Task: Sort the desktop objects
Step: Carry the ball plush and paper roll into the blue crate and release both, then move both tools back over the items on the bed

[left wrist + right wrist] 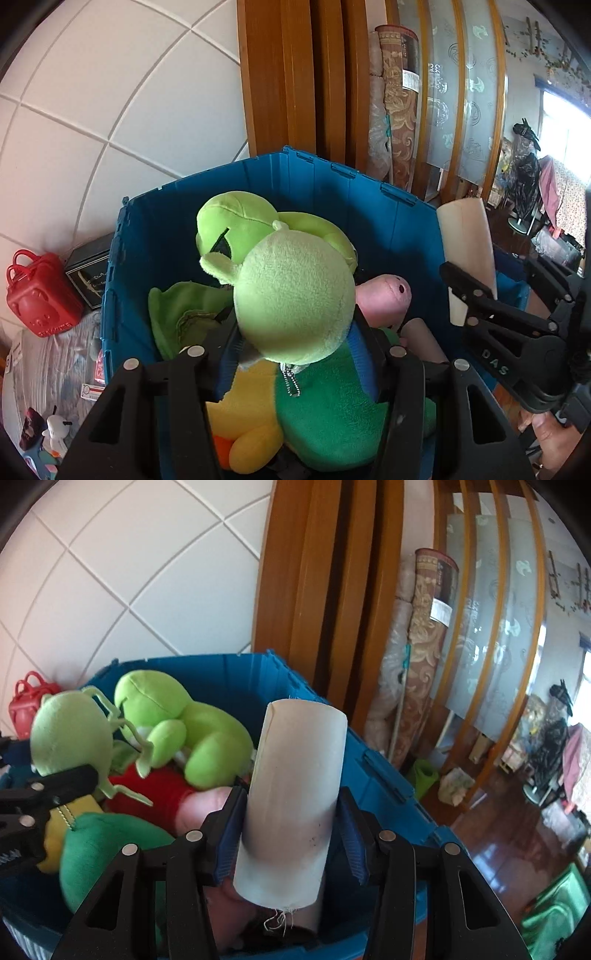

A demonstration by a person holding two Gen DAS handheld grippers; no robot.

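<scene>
Jaws gripping one toy (295, 295), one roll (295, 794)

Bright daylight from right-hand window (565, 122), strong fisheye edge bending, dark corners, slight blur

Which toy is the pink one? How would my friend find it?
Look inside the big blue crate against the white tiled wall. The crate is full of green plush toys, and the pink plush lies behind the pale green round head held in the left claw. It is the only pink toy there, with two dark dots on its snout.
</scene>
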